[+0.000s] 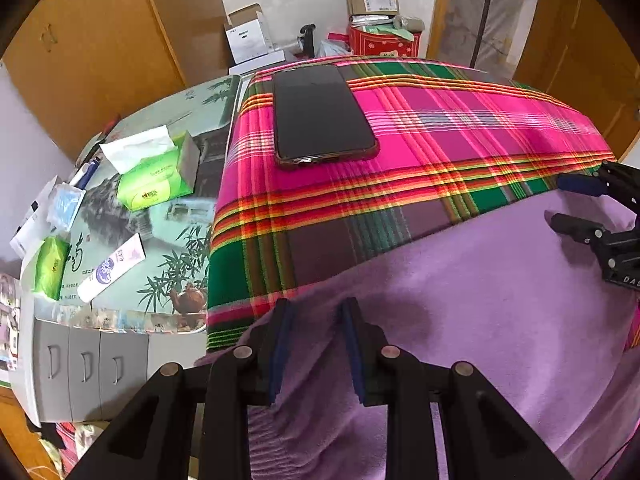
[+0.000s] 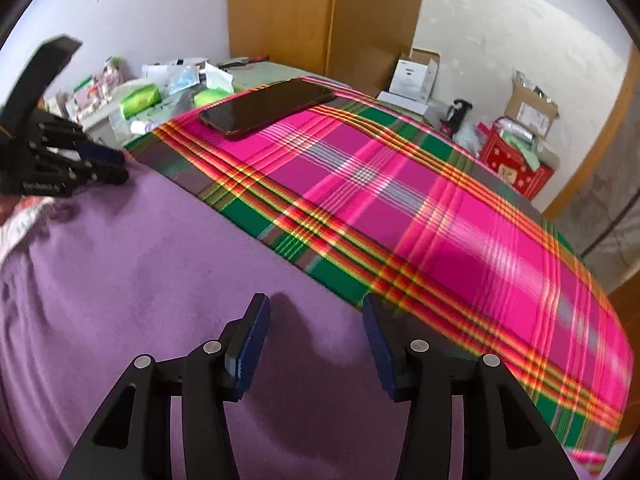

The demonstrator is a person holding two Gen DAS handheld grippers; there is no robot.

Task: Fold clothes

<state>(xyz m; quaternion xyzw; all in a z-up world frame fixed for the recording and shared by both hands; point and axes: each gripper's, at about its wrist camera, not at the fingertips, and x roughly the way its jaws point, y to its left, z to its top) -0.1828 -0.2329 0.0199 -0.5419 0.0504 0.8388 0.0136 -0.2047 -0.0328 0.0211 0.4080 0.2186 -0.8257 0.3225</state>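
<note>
Along the left end of the counter (image 1: 188, 204), on its printed bamboo top, lie a green tissue pack (image 1: 158, 178) with a white sheet pulled up, a smaller green packet (image 1: 50, 266) and a white tube (image 1: 112, 266). Further right, a pink, green and orange plaid cloth (image 1: 440, 128) covers the rest of the counter, and a dark phone (image 1: 320, 114) lies flat on it near the far left corner of the cloth. Over the near edge of the plaid spreads the purple garment (image 1: 480, 300) — soft, smooth in the middle, creased toward the near side. The left tool (image 1: 316, 308) points down at the garment's left part, its fingers partly spread with purple fabric rising between them; whether the pads press on it I cannot tell. The right tool (image 2: 314, 300) stands over the garment's far edge where purple meets plaid — fingers spread wide, nothing pinched, its right finger over the plaid border.
</note>
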